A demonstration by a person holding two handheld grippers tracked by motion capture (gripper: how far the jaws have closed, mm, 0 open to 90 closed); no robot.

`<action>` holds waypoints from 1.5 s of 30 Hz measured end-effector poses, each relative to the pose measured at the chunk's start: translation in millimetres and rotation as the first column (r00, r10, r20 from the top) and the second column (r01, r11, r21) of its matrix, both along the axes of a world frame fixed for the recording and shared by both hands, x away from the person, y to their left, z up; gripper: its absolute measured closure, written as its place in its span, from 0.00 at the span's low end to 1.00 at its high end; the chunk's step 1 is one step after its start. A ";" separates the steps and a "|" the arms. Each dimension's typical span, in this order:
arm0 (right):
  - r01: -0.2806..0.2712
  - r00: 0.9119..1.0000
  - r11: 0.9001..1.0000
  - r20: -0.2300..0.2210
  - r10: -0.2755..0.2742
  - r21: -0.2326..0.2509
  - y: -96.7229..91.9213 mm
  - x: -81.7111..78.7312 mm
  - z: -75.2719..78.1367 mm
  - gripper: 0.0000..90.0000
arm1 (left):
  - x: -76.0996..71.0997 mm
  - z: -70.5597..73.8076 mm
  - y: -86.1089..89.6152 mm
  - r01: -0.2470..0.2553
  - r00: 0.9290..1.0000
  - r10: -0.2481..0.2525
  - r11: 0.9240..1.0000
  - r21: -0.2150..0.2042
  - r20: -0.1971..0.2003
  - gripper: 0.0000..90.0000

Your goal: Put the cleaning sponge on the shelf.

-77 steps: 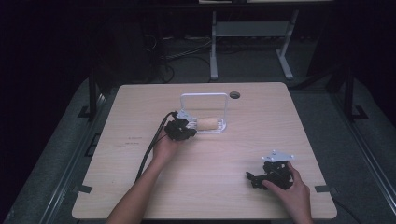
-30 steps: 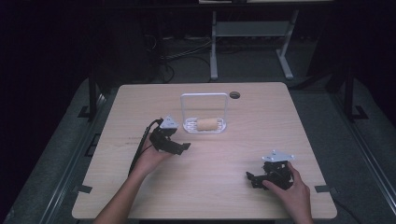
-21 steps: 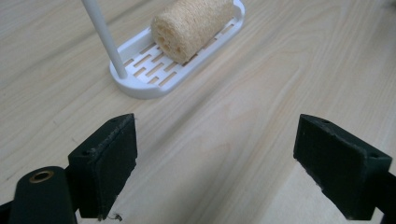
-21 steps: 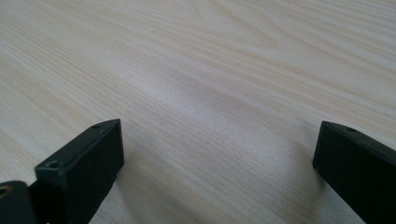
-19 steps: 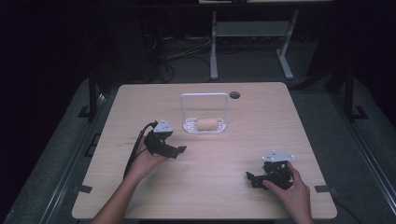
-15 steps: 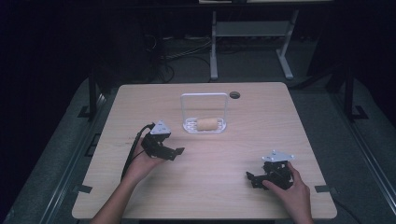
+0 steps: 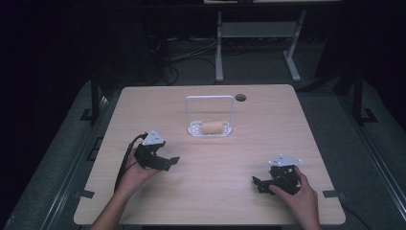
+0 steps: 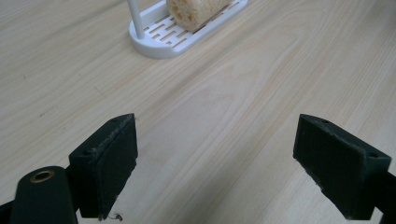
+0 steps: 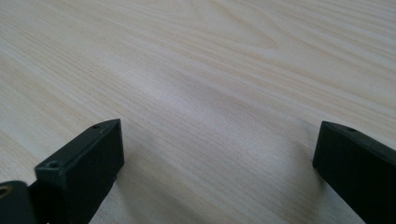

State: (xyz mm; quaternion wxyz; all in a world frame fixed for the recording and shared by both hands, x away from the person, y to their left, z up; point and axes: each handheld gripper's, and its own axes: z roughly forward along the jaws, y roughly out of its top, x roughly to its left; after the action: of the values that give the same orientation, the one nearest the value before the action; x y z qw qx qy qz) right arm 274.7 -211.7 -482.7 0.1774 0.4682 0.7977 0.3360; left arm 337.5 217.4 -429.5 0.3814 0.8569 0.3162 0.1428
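**Both grippers open and empty over the wooden bench**

I hold my left gripper [image 7: 165,162] above the left part of the bench [image 7: 210,201], with its jaws spread wide and nothing between them. In the left gripper view I see only the pale wood grain between the two black pads [image 8: 107,163]. Ahead of this gripper, near but apart from it, stands the white rack [image 7: 209,128] with its tall wire handle. On the slotted base of the rack lies the loofah roll [image 7: 213,127], a beige porous cylinder on its side.

My right gripper [image 7: 264,183] rests low near the right front corner of the bench, well apart from the rack. Its jaws are also wide open and hold nothing; below them is bare wood.

The bench top is light wood with long soft grain lines. A small dark round hole [image 7: 240,97] sits near its far edge. Around the bench the room is dark, with a grey floor [image 7: 57,158], some cables [image 7: 191,55] and a metal stand [image 7: 258,33] behind.
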 end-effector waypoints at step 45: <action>0.001 1.000 1.000 0.000 -0.001 0.001 0.1 0.0 0.0 0.02 | -66.9 -32.4 63.9 -0.097 0.995 0.098 0.995 0.024 -0.019 0.15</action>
State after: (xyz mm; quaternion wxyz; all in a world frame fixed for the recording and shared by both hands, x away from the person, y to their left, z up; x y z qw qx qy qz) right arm 274.7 -211.6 -482.8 0.1774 0.4688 0.7972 0.3365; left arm 270.6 281.3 -462.0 0.3607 0.8462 0.3598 0.1562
